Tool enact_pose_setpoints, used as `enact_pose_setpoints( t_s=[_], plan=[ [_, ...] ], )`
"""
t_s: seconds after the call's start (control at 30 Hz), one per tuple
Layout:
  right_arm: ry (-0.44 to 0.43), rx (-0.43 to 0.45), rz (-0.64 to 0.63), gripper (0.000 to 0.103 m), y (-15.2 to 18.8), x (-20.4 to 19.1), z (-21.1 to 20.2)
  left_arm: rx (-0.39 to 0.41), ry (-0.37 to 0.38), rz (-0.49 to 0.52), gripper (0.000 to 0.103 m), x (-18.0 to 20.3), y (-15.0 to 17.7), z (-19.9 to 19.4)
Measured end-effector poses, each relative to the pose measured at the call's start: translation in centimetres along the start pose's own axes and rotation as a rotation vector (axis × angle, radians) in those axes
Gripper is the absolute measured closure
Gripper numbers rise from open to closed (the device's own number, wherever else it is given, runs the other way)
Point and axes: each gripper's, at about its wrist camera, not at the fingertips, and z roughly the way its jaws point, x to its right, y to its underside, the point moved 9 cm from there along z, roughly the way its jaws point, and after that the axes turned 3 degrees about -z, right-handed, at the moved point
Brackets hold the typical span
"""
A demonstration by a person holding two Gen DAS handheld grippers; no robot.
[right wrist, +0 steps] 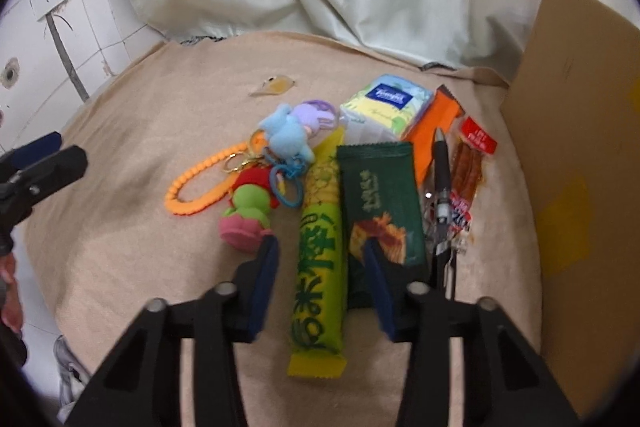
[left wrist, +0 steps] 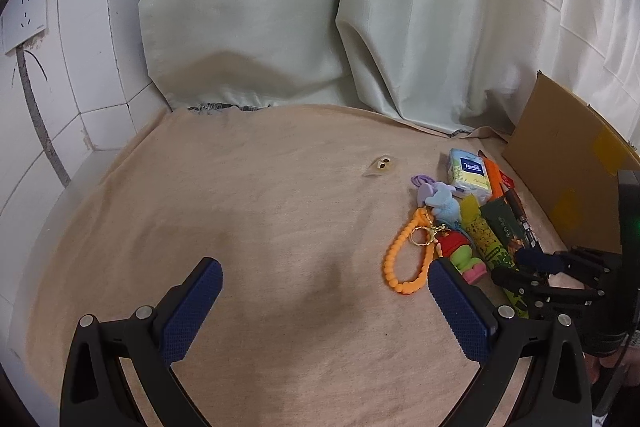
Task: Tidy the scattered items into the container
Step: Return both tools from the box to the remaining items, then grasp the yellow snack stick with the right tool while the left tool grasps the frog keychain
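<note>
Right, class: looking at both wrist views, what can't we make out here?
- Brown cardboard box: its inside is cut off by the frame edge in both views.
- Dark green snack packet: the near end is hidden behind the right gripper finger in the right wrist view.
- Black pen: its tip is blurred.
- Left gripper: open over bare cloth.

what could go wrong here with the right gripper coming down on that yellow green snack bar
The right gripper straddles the yellow-green snack bar, but its right finger sits over the dark green packet lying alongside, so it may pinch or drag both. The slick wrapper could slip out of the pads. The blue plush keychain overlaps the bar's far end and might get tugged along when it lifts.
</note>
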Motion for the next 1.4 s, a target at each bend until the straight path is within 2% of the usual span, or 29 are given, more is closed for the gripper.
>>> enact_pose_setpoints(
  t_s=[0.17, 0.27, 0.3, 0.33, 0.47, 0.63, 0.77, 0.87, 1.07, 1.13, 1.27, 1.4],
  plan=[
    [0.004, -0.052, -0.036, 0.063, 0.9, -0.6, 1.1, -0.005, 0.012, 0.010, 0.000, 0.7, 0.2, 0.2],
    [0.002, -0.033, -0.014, 0.063, 0.6, -0.3, 1.1, -0.009, 0.019, 0.021, 0.000, 1.3, 0.4, 0.2],
    [0.000, -0.031, -0.002, 0.066, 0.6, -0.2, 1.1, -0.010, 0.020, 0.024, 0.000, 1.4, 0.4, 0.3],
    [0.005, -0.029, 0.009, 0.078, 0.6, 0.0, 1.1, -0.011, 0.022, 0.027, 0.000, 1.5, 0.4, 0.3],
    [-0.023, -0.037, 0.026, 0.078, 0.9, 0.4, 0.4, -0.029, 0.036, 0.027, 0.000, 2.1, 0.8, 0.8],
    [-0.003, 0.029, 0.029, 0.078, 0.2, 0.9, -2.1, -0.043, 0.098, 0.061, 0.000, 4.7, 1.2, 1.7],
    [0.017, 0.101, 0.037, 0.078, -0.8, 1.6, -5.0, -0.103, 0.161, 0.096, 0.000, 7.8, 2.1, 3.2],
    [0.017, 0.125, 0.040, 0.078, -1.3, 2.0, -6.2, -0.149, 0.201, 0.096, 0.000, 9.7, 2.9, 4.3],
    [0.017, 0.143, 0.051, 0.078, -1.8, 2.9, -7.1, -0.158, 0.244, 0.097, 0.001, 12.3, 3.2, 5.3],
    [0.015, 0.144, 0.056, 0.078, -1.7, 3.2, -7.0, -0.159, 0.257, 0.084, 0.008, 12.4, 3.2, 5.5],
    [0.012, 0.143, 0.070, 0.078, -1.5, 3.9, -6.6, -0.185, 0.269, 0.076, 0.035, 12.5, 3.4, 6.2],
    [0.003, 0.139, 0.076, 0.078, -1.1, 4.1, -6.3, -0.189, 0.251, 0.103, 0.038, 12.4, 3.7, 6.6]
  ],
)
